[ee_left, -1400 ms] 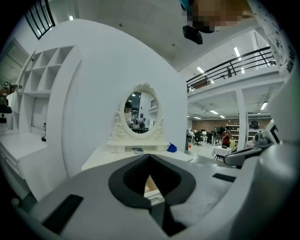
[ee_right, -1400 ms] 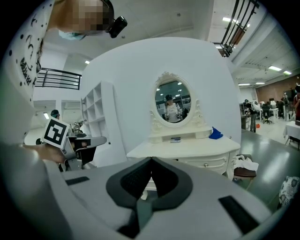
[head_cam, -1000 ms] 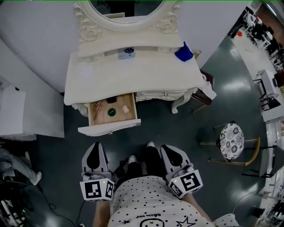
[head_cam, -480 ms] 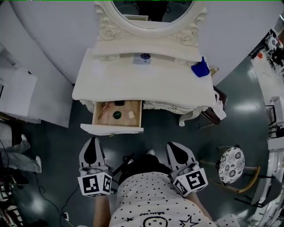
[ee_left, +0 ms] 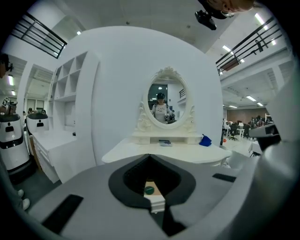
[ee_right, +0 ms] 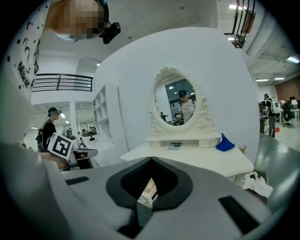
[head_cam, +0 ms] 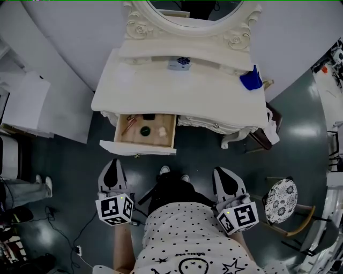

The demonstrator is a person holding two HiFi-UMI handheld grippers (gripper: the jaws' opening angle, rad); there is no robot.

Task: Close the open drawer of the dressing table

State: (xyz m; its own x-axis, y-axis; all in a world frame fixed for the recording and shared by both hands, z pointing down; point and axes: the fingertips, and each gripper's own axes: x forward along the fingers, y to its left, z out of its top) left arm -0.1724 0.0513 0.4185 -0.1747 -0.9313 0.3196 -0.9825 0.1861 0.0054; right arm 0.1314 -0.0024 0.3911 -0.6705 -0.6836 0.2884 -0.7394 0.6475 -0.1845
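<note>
The drawer [head_cam: 137, 149] is sticking out of the dressing table [head_cam: 177, 91]. It is sitting just ahead of the tips of the left gripper [head_cam: 113, 165], and it is not touching them.

Closest in, the person is holding both grippers low, one on each side. The left gripper's two fingers [ee_left: 84, 187] are pressing together at the tips, and nothing is sitting between them. The right gripper [head_cam: 223, 172] is doing the same. Its fingers [ee_right: 225, 187] are meeting at the tips and they are holding nothing. The person's shoes [head_cam: 165, 170] are peeking out between the two grippers. A round stool [head_cam: 280, 193] is standing off to the right of the right fingers.

A bit farther on, the drawer is lying open right in front of the left fingers and well to the left of the right ones. Inside it, a green round thing [head_cam: 145, 130] is sitting in the middle. A pale lump [head_cam: 161, 131] is lying beside it on the right. Some thin pink sticks [head_cam: 129, 124] are lying on the left. A small black thing [head_cam: 148, 116] is sitting at the back.

Past the drawer, the white table top is spreading wide. A small box [head_cam: 179, 63] is resting on the little back shelf, far beyond the left fingers. A blue thing [head_cam: 251, 80] is sitting far beyond the right fingers. Farthest away, the oval mirror [head_cam: 195, 10] is standing against the wall.
</note>
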